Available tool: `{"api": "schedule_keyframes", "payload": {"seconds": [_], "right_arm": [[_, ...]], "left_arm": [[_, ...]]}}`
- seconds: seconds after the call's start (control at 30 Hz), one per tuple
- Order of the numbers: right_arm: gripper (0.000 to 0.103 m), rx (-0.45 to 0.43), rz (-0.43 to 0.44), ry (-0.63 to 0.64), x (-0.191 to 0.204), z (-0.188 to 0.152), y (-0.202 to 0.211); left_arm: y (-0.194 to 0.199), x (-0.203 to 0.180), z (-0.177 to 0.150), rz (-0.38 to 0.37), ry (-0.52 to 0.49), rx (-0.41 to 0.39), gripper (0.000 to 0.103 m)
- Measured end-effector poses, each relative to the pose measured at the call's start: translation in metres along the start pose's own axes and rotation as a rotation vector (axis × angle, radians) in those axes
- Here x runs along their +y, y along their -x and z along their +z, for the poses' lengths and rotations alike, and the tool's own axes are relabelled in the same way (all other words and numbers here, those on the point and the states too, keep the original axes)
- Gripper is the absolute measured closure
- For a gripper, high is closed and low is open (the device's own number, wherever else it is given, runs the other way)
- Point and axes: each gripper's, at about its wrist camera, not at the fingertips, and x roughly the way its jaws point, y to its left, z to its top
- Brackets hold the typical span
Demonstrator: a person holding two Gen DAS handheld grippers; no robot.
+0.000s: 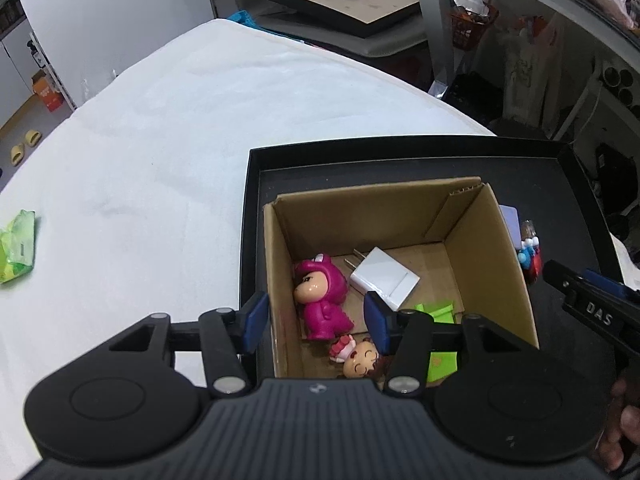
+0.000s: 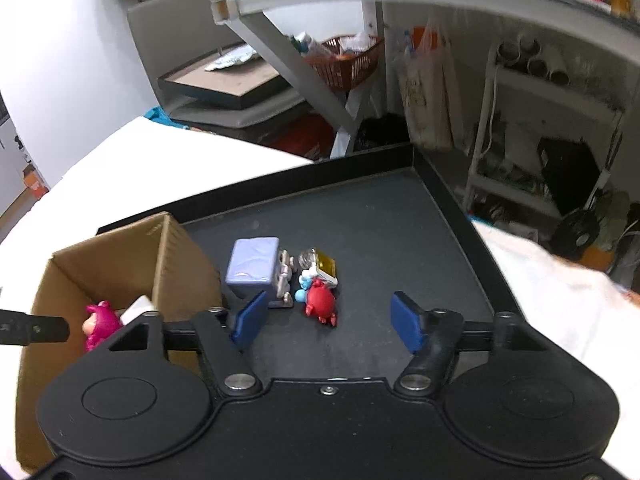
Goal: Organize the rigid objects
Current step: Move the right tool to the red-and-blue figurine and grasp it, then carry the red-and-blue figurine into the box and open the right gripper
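A cardboard box stands in a black tray. Inside it lie a pink figurine, a white charger, a small doll head and green pieces. My left gripper is open, its fingers straddling the box's left wall. My right gripper is open over the tray floor, just short of a red toy, a small blue figure, a lilac box and a yellow-topped item.
The tray sits on a white table. A green packet lies at the table's left edge. Shelving, a red basket and clutter stand behind the table.
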Motion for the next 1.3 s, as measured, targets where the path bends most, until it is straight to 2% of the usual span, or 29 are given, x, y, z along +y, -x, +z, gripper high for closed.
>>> {"api": "schedule_keyframes", "payload": {"seconds": [0.13, 0.23, 0.4, 0.5, 0.6, 0.8, 1.03, 1.3], "right_arm": [[0.045, 0.03, 0.033, -0.045, -0.008, 0.004, -0.02], [0.045, 0.019, 0.065, -0.077, -0.011, 0.009, -0.03], [0.047, 0.04, 0.084, -0.058, -0.011, 0.01, -0.049], [0.054, 0.085, 0.063, -0.027, -0.011, 0.004, -0.061], [0.072, 0.062, 0.03, 0.016, -0.009, 0.004, -0.06], [0.072, 0.046, 0.057, -0.052, -0.027, 0.005, -0.059], [0.072, 0.035, 0.07, -0.105, -0.038, 0.007, -0.053], [0.072, 0.014, 0.082, -0.134, -0.044, 0.009, -0.042]], "left_arm": [[-0.007, -0.006, 0.005, 0.043, 0.003, 0.024, 0.052], [-0.014, -0.011, 0.006, 0.073, -0.002, 0.043, 0.052], [-0.02, -0.02, 0.009, 0.127, 0.008, 0.062, 0.051], [-0.023, -0.026, 0.011, 0.161, 0.004, 0.072, 0.051], [-0.022, -0.029, 0.011, 0.18, 0.004, 0.079, 0.05], [-0.022, -0.026, 0.012, 0.186, 0.041, 0.101, 0.05], [-0.019, -0.03, 0.011, 0.196, 0.035, 0.109, 0.05], [-0.018, -0.024, 0.01, 0.168, 0.06, 0.11, 0.05]]}}
